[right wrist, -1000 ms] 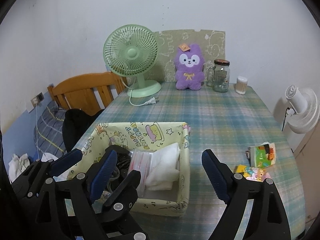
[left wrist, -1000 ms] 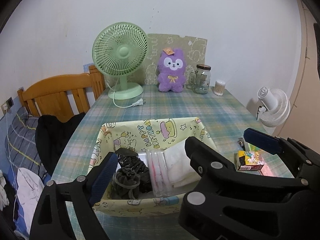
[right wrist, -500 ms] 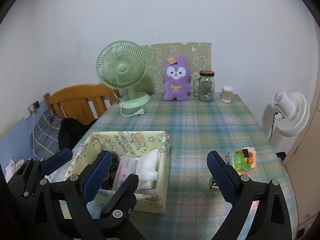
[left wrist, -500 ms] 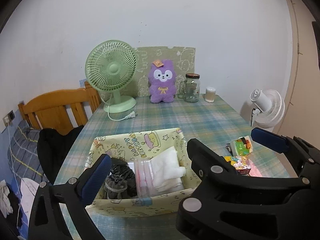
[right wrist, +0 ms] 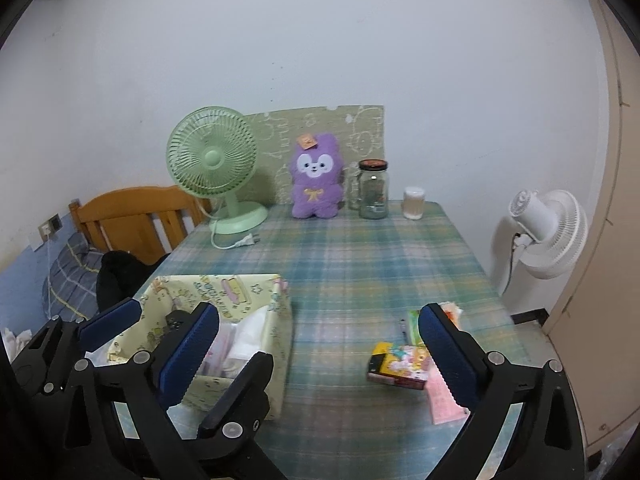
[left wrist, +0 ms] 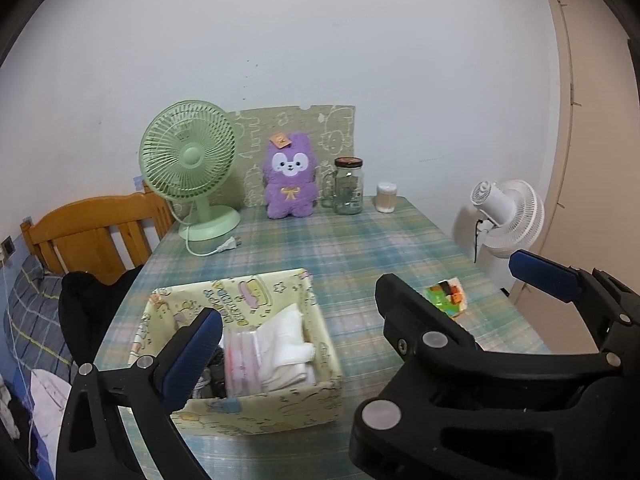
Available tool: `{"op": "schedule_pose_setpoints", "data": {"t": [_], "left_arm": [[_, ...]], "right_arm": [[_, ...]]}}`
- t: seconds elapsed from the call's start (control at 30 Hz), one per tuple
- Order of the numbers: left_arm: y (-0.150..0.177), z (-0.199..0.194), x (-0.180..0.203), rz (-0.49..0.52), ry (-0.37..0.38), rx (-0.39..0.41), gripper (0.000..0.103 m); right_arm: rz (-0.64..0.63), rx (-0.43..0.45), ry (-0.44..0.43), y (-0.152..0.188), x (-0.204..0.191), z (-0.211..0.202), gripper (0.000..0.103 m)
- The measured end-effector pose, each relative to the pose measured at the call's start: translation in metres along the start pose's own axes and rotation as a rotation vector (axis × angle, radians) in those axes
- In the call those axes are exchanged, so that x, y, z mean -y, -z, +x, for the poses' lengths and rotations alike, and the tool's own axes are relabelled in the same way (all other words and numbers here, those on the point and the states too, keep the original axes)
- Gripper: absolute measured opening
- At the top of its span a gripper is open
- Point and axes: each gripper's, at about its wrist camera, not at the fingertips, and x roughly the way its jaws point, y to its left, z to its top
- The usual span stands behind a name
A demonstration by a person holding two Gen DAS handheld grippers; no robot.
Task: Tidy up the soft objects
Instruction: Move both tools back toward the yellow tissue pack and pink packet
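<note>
We held both grippers above the near edge of the table (right wrist: 360, 264), each with nothing between its fingers. The left gripper (left wrist: 292, 328) had its jaws wide apart, one blue pad hanging over the near left corner of the box (left wrist: 240, 404). The right gripper (right wrist: 320, 344) was likewise spread wide, its left finger over the box and its right finger over the small packets.

The yellow cartoon-print box stood at the near left part of the table. Inside it we saw a folded white cloth (left wrist: 288, 344) on the right side, touching a clear pink-striped pouch (left wrist: 240, 360) beside it, and something dark at the left end that we could not make out behind the finger.

Near the right edge lay a colourful packet (right wrist: 400, 364) next to a pink packet (right wrist: 444, 400), with a green and orange packet (left wrist: 446, 296) just beyond them.

Along the far edge, from left to right, stood a green fan (left wrist: 188, 164) with its plug lying loose on the cloth, a purple plush toy (left wrist: 290, 176), a glass jar (left wrist: 349, 186) and a small white pot (left wrist: 386, 197). A white fan (right wrist: 548, 232) stood off the right side of the table.
</note>
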Motion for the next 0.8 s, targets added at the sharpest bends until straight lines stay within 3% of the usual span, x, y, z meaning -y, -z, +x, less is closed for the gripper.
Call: {"op": "schedule_pose_setpoints", "data": {"t": [0.8], "left_arm": [[0.01,0.01,0.068,0.046,0.075,-0.003,0.102]], "right_arm": [[0.047,0.005,0.084,0.023,0.068,-0.015,0.102]]}}
